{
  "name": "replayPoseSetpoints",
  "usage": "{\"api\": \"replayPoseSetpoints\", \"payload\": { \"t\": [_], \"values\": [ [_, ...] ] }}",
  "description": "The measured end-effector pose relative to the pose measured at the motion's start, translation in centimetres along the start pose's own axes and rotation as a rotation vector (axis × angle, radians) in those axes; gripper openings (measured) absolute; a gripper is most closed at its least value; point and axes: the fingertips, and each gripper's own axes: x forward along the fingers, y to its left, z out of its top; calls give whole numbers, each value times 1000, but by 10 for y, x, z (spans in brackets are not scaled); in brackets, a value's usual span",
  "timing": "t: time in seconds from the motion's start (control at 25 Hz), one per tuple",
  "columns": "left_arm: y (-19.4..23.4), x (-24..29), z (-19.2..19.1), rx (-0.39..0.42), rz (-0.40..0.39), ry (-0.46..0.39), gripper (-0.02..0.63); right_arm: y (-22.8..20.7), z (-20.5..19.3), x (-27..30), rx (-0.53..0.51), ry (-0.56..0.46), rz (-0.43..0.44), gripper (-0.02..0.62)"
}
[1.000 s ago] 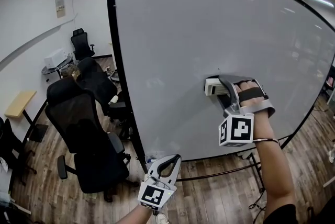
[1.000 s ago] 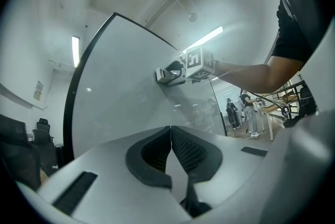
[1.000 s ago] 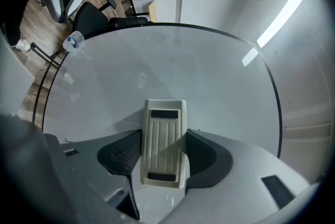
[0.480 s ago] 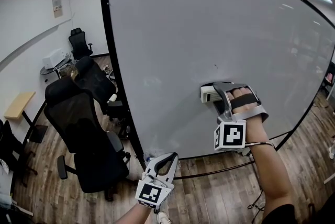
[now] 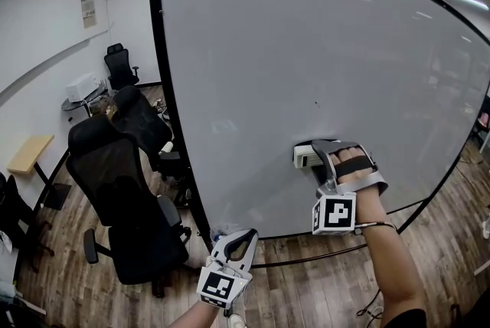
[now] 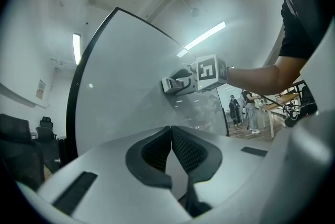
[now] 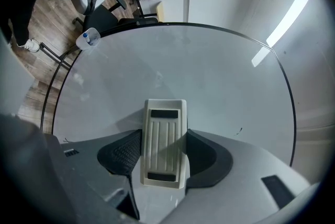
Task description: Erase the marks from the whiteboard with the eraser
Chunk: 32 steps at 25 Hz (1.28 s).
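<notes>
Right gripper view: right gripper (image 7: 163, 139) clamps eraser (image 7: 164, 152) on whiteboard (image 7: 183, 68), mid-wipe; next stroke should reach the speck (image 7: 240, 130) to its right

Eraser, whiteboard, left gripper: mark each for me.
eraser (image 7: 164, 139), right gripper view, middle of its ribbed back.
whiteboard (image 5: 291, 35), head view, bare white surface.
left gripper (image 6: 170, 134), left gripper view, where its shut jaws meet.

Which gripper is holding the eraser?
The right gripper: its jaws clamp the white eraser against the whiteboard, while the left gripper is shut and empty.
</notes>
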Motion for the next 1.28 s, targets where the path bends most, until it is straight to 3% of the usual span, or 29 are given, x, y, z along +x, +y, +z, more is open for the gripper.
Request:
{"api": "replayPoseSetpoints", "payload": {
  "t": [0.44,0.84,1.0,1.28],
  "values": [
    [3,0,-10,-2,8,12,20,-9,-4,-7,-38,10,-33,275],
    [3,8,-8,-16,-15,10,20,-95,-12,-14,9,12,-155,275],
    [4,4,-9,-11,-22,8,21,-132,-8,-21,-39,36,-213,275],
    [15,3,-7,-17,4,7,21,-151,-7,-17,-76,41,-205,275]
  ]
}}
